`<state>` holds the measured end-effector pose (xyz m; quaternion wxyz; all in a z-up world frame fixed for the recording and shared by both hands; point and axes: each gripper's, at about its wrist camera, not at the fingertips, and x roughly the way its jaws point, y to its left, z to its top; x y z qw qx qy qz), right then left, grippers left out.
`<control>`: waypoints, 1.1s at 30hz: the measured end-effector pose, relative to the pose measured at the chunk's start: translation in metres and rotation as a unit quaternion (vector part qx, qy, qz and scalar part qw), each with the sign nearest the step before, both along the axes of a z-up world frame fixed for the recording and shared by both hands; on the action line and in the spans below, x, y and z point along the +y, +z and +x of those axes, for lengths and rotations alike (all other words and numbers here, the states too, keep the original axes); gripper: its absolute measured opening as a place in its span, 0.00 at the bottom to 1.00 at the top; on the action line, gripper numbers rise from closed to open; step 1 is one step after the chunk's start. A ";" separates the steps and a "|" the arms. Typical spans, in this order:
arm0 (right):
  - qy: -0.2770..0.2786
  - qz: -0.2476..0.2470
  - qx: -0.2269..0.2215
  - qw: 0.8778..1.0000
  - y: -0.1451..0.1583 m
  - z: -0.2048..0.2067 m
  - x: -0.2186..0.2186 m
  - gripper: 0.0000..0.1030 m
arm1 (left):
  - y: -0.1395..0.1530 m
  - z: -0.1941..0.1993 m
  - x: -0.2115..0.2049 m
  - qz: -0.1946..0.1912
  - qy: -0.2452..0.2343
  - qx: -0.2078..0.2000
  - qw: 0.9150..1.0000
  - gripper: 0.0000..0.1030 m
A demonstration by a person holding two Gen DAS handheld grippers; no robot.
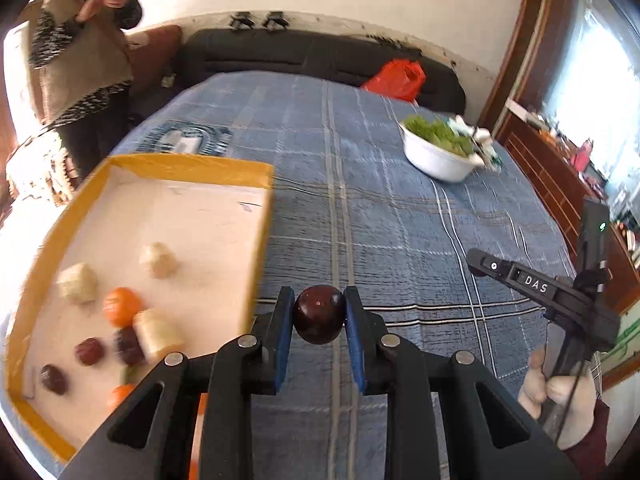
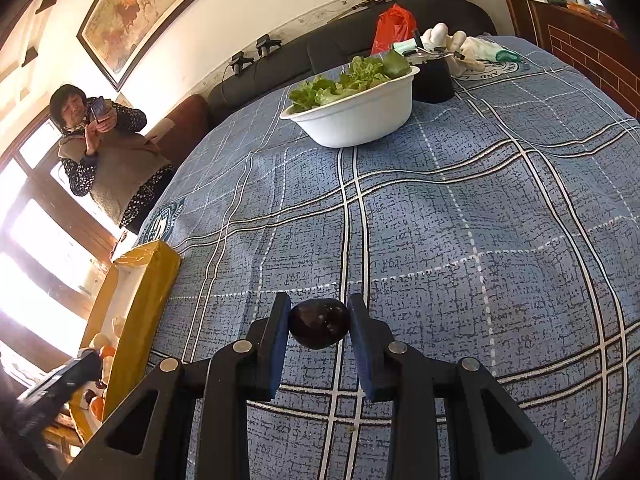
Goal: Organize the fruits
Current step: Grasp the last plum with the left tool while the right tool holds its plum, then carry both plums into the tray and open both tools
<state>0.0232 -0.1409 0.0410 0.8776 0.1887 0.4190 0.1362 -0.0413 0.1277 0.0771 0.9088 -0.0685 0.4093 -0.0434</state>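
My left gripper is shut on a dark red plum, held above the blue checked tablecloth just right of the yellow box. Inside the box lie oranges, dark plums and pale blocks. My right gripper is shut on another dark plum over the cloth; the yellow box stands to its left. The right gripper also shows in the left wrist view, at the right, with a hand on its handle.
A white bowl of lettuce stands further back on the table. Behind it are a red bag, white gloves and a dark sofa. A person with a phone stands at the left of the table.
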 end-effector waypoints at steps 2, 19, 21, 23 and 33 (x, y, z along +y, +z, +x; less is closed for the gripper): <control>0.000 -0.003 -0.002 1.000 0.000 -0.001 0.001 0.31 | 0.008 -0.017 0.025 -0.013 0.029 -0.009 0.999 0.23; 0.123 -0.019 -0.030 0.992 0.060 -0.071 0.109 0.32 | -0.018 -0.090 0.158 -0.029 0.175 -0.003 0.984 0.24; 0.152 -0.018 -0.026 0.988 0.062 -0.077 0.131 0.32 | -0.022 -0.096 0.163 -0.032 0.178 0.000 0.983 0.24; 0.185 -0.021 -0.020 0.982 0.061 -0.084 0.156 0.32 | -0.026 -0.098 0.169 -0.035 0.180 0.003 0.983 0.24; 0.309 -0.065 0.006 0.949 0.039 -0.106 0.263 0.32 | -0.029 -0.090 0.172 -0.018 0.182 0.002 0.983 0.24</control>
